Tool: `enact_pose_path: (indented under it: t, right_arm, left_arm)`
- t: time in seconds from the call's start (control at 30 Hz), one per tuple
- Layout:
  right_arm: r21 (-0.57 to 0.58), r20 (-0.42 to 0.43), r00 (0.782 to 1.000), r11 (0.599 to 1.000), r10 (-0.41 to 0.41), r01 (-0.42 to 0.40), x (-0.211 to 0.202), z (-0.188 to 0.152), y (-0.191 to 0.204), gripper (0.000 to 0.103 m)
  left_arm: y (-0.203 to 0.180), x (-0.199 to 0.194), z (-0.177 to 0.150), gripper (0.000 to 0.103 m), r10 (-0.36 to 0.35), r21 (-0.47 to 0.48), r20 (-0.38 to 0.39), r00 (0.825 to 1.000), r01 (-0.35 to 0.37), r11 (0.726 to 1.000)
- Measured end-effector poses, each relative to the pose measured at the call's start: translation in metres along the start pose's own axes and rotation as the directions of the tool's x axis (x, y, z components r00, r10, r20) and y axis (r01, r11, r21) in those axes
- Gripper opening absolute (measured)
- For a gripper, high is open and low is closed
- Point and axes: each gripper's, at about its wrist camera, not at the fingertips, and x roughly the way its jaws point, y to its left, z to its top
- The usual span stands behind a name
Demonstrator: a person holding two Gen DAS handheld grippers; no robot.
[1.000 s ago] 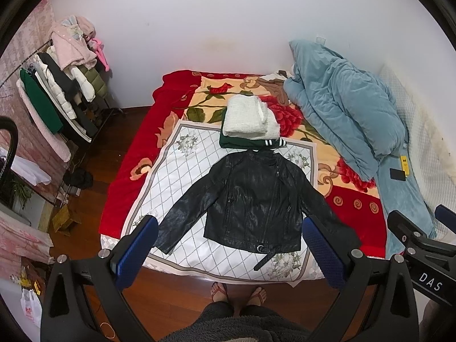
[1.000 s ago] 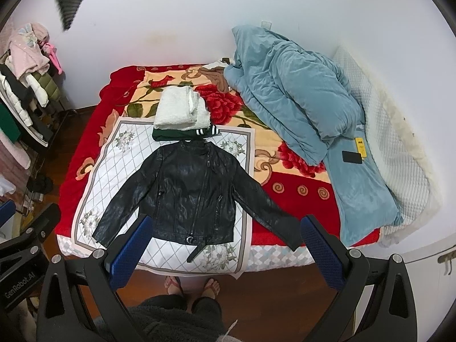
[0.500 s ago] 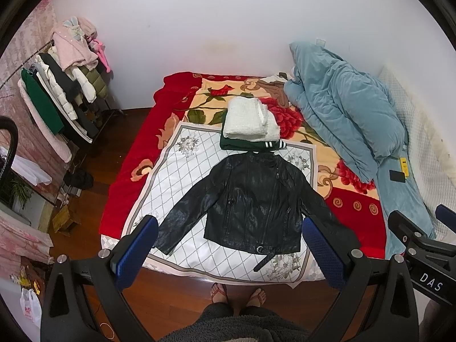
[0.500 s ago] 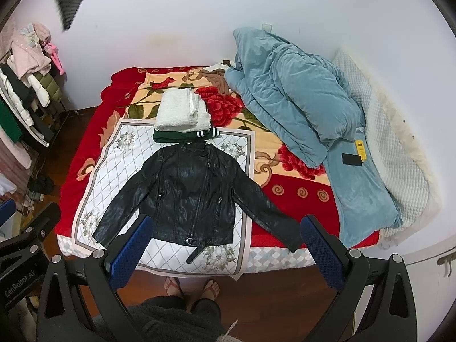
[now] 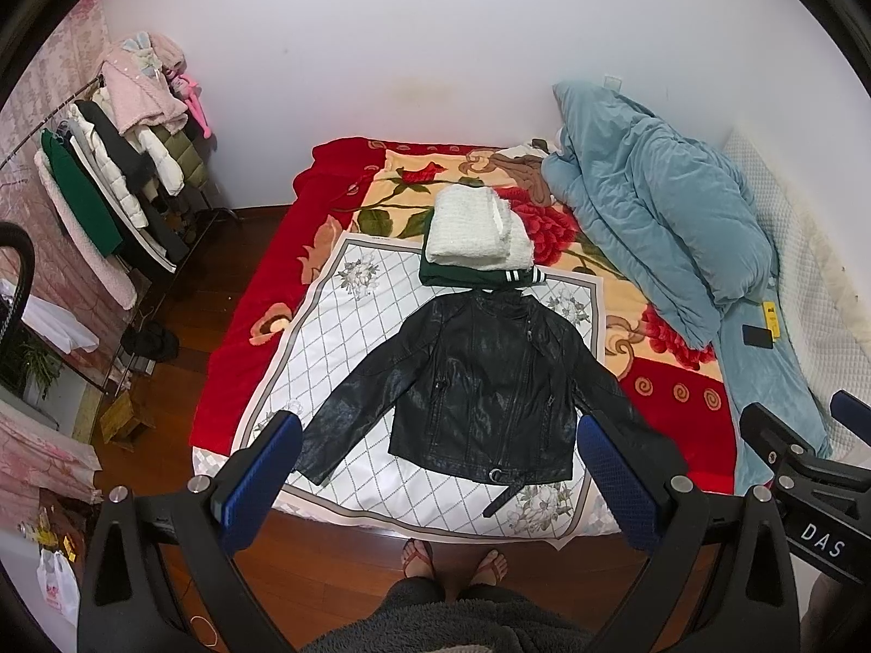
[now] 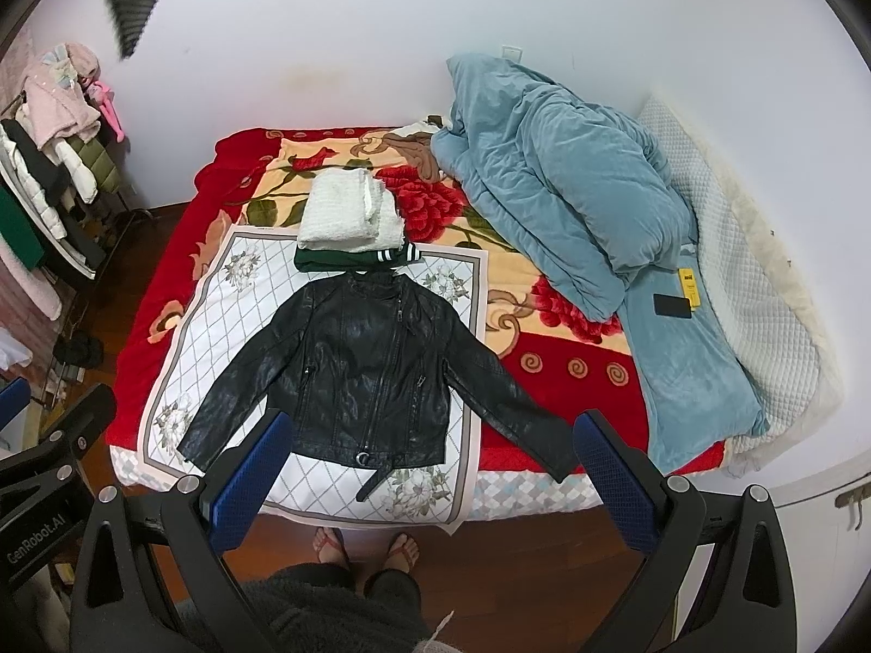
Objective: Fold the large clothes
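The jacket (image 5: 479,386) loses its right cuff behind the left gripper's (image 5: 435,476) right finger at 4 o'clock. The green garment (image 5: 473,272) lies mostly under the white stack (image 5: 476,231) (only an edge and striped cuff show). The rack (image 6: 49,185) at 9 o'clock is cut by the frame's edge. The yellow item's (image 6: 688,285) print is too small to read.

At lower right of your left-wrist view, "DAS" marks the right gripper (image 5: 816,511); at lower left of your right-wrist view, "GenRobot.AI" marks the left gripper (image 6: 41,490).
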Motion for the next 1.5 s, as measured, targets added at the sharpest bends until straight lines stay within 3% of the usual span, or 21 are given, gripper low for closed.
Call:
enact_pose_path:
  t: [0.73, 0.9, 1.03, 1.17, 1.23, 1.3, 1.43, 1.5]
  right_arm:
    - [0.002, 0.003, 1.0, 1.0, -0.001, 0.001, -0.004, -0.001, 0.001, 0.103]
    - [0.055, 0.002, 1.0, 0.998, 0.007, -0.007, 0.01, 0.003, -0.002, 0.103]
    - [0.167, -0.051, 0.999, 0.986, 0.014, -0.005, 0.065, -0.001, -0.021, 0.103]
    - [0.332, -0.117, 0.993, 0.941, -0.031, 0.068, 0.145, -0.021, -0.062, 0.099]
    - [0.392, -0.172, 0.984, 0.913, -0.047, 0.112, 0.19, -0.037, -0.085, 0.079]
    - [0.455, -0.245, 0.969, 0.879, -0.026, 0.138, 0.243, -0.057, -0.112, 0.073]
    - [0.645, -0.313, 0.945, 0.751, 0.094, 0.139, 0.345, -0.109, -0.172, 0.068]
    - [0.749, -0.3, 0.939, 0.651, 0.17, 0.121, 0.399, -0.143, -0.2, 0.068]
  left_arm:
    - [0.0, 0.001, 0.005, 0.103, 0.004, 0.005, 0.004, 1.0, -0.004, 1.0]
    - [0.002, 0.017, 0.013, 0.103, 0.093, 0.025, 0.087, 0.992, -0.095, 0.995]
    - [0.012, 0.062, 0.022, 0.103, 0.161, 0.036, 0.151, 0.975, -0.169, 0.985]
    - [0.012, 0.133, 0.023, 0.103, 0.193, 0.07, 0.11, 0.975, -0.201, 0.977]
    - [0.007, 0.173, 0.022, 0.103, 0.19, 0.07, 0.061, 0.98, -0.194, 0.978]
    - [0.001, 0.209, 0.017, 0.103, 0.207, 0.067, 0.017, 0.978, -0.207, 0.976]
    - [-0.026, 0.304, 0.005, 0.103, 0.254, 0.092, -0.09, 0.963, -0.246, 0.965]
    - [-0.043, 0.347, -0.003, 0.103, 0.27, 0.113, -0.132, 0.954, -0.256, 0.96]
